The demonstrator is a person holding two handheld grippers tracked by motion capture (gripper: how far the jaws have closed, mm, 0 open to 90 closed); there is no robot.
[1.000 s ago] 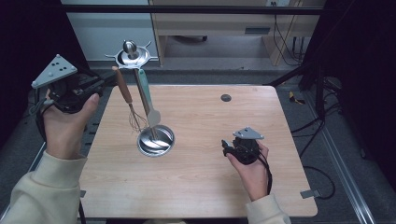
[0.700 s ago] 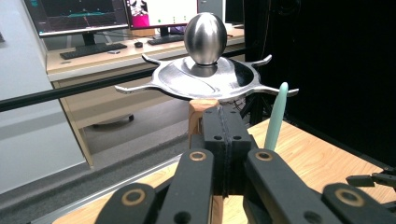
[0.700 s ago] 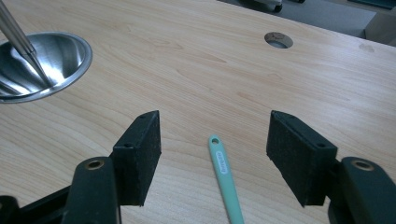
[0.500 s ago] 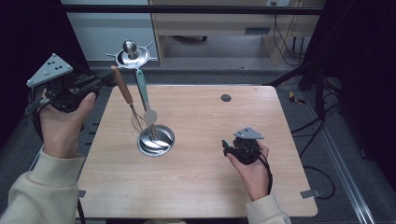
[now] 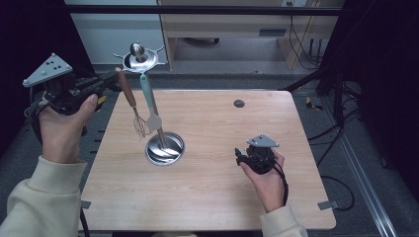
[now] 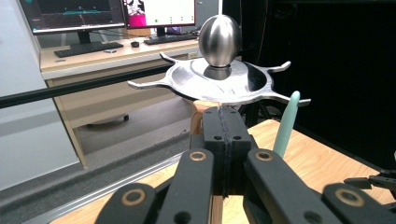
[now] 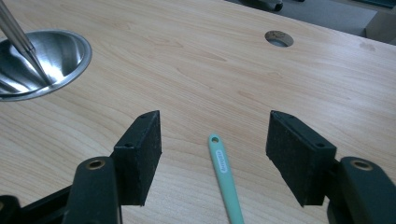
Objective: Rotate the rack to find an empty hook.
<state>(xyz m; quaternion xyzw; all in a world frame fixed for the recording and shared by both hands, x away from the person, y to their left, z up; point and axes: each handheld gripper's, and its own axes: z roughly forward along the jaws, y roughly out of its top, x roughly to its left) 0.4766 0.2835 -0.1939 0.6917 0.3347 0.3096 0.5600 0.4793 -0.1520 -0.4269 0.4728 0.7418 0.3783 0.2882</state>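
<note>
On pale wood table [image 5: 207,197], right gripper [image 7: 215,158] spread over mint handle [image 7: 226,182], left gripper [image 6: 223,135] pinching whisk handle [image 5: 127,91], desks behind.

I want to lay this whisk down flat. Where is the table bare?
Bare wood: the near edge of the table, and the far right corner beside the small hole. Crowded: around the steel base, where the whisk in the left gripper and the spatula hang, and at the right gripper, whose open jaws flank a green handle.
</note>
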